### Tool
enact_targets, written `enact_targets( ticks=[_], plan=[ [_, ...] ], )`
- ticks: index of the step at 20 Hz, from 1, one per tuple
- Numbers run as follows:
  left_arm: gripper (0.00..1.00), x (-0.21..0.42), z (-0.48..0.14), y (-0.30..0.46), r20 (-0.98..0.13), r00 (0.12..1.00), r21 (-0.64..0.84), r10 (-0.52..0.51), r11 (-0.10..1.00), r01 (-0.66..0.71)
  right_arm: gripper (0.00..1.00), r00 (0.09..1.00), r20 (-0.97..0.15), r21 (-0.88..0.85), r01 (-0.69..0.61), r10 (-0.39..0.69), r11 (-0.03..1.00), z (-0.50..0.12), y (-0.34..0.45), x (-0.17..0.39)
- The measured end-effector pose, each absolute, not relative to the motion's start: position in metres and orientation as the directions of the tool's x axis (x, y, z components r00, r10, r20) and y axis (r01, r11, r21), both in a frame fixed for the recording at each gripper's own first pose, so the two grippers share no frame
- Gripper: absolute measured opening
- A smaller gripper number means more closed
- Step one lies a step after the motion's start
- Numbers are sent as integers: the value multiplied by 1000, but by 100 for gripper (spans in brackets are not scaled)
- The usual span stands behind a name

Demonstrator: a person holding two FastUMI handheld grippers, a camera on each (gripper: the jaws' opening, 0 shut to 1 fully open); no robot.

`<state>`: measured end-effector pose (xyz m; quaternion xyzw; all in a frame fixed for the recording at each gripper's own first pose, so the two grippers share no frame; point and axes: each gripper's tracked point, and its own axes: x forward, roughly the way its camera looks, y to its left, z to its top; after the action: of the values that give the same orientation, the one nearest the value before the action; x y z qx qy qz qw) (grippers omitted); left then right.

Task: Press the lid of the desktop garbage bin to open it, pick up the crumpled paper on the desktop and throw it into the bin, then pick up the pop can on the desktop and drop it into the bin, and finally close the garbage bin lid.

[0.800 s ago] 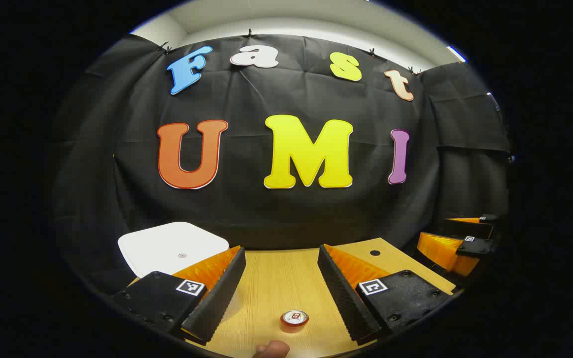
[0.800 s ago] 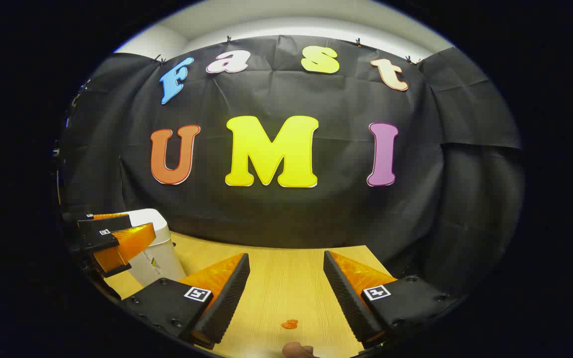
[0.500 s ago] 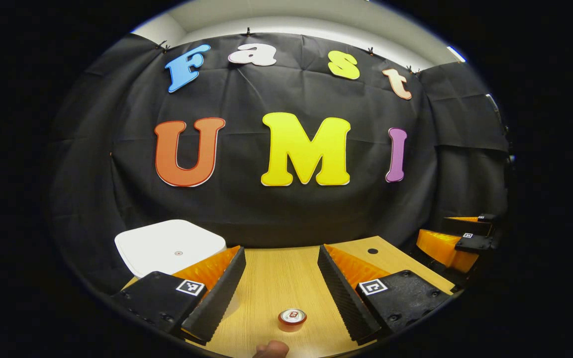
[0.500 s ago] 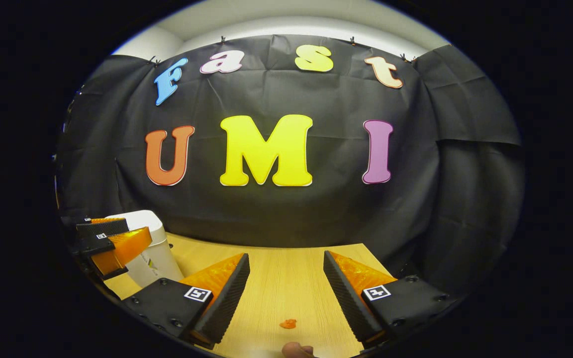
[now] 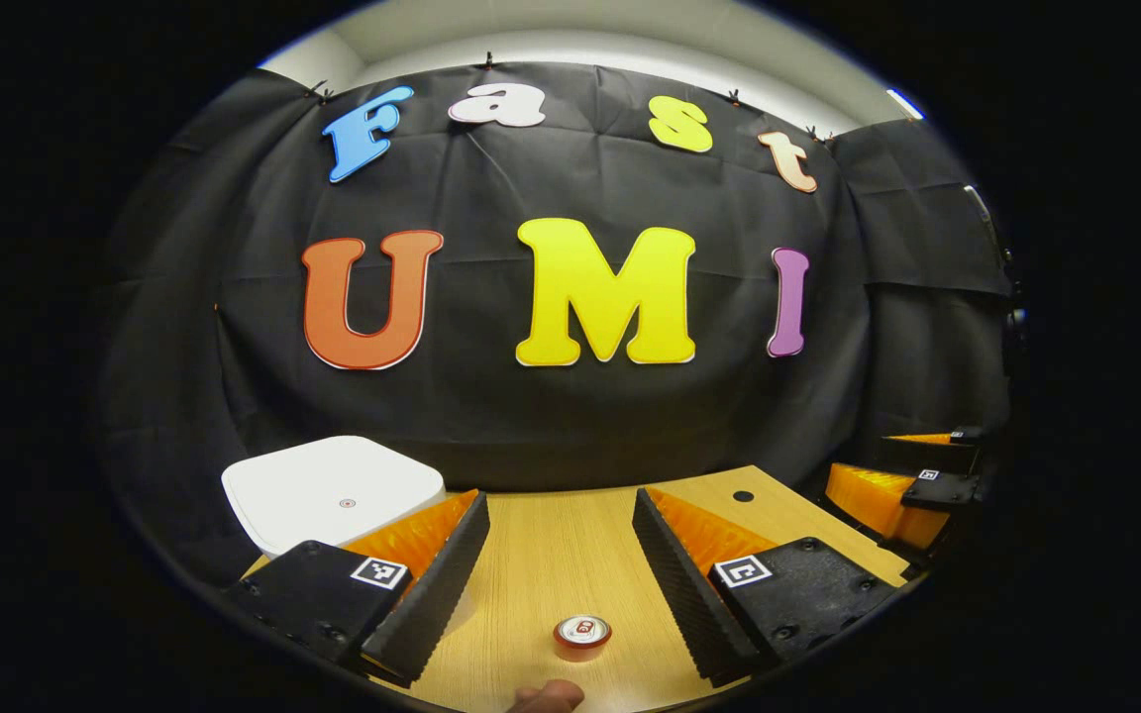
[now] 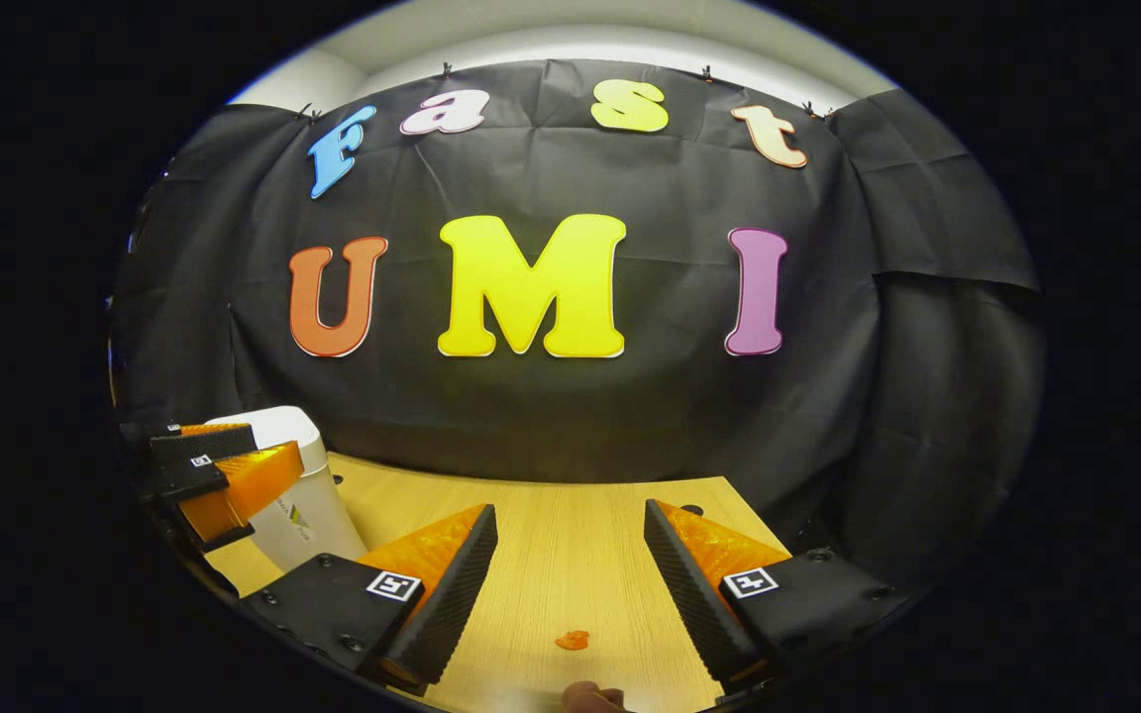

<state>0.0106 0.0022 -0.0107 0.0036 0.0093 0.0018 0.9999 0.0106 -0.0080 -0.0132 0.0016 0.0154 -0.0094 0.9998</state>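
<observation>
A light wooden tabletop (image 5: 551, 555) runs back to the black cloth wall (image 5: 551, 426). At its left rear stands the white plastic desktop bin (image 5: 333, 490), its flat lid closed. The left gripper (image 5: 556, 569) hangs above the table with fingers spread wide, holding nothing; the right gripper (image 6: 570, 574) is likewise spread and empty. A red pop can (image 5: 582, 636) stands upright between the left gripper's fingers. A small orange crumpled paper (image 6: 571, 641) lies on the table ahead of the right gripper.
</observation>
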Motion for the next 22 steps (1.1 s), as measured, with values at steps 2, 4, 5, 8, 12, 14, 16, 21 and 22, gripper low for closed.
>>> enact_targets(
  ticks=[2, 4, 5, 8, 12, 14, 16, 21, 22],
  plan=[
    [96, 15, -11, 10, -19, 999, 8, 30, 1000, -30, 95, 999, -35, 9, 21, -21, 1000, -13, -9, 15],
    [96, 19, -12, 15, -17, 999, 4, 38, 999, -38, 95, 999, -39, 13, 22, -22, 1000, -14, -9, 19],
    [96, 22, -12, 17, -16, 999, 0, 36, 999, -36, 95, 999, -43, 12, 19, -19, 1000, -15, -7, 21],
    [83, 31, -11, 27, -12, 999, -3, 32, 999, -33, 94, 998, -61, -7, 9, -9, 1000, -20, -1, 27],
    [60, 40, -12, 49, -15, 997, -22, 77, 997, -77, 94, 998, -63, -32, 7, -9, 999, -18, 5, 29],
    [48, 42, -10, 64, -17, 993, -71, 114, 991, -115, 94, 997, -72, -47, 13, -16, 999, -22, 5, 28],
    [18, 47, -6, 79, -12, 989, -102, 145, 984, -146, 94, 995, -94, -61, 8, -13, 998, -29, 9, 28],
    [3, 61, -3, 129, -40, 962, -63, 270, 960, -272, 94, 994, -106, -78, 12, -20, 997, -33, 8, 23],
    [3, 63, -6, 137, -61, 953, -52, 296, 953, -299, 94, 994, -103, -81, 12, -21, 997, -32, 8, 22]
  ],
)
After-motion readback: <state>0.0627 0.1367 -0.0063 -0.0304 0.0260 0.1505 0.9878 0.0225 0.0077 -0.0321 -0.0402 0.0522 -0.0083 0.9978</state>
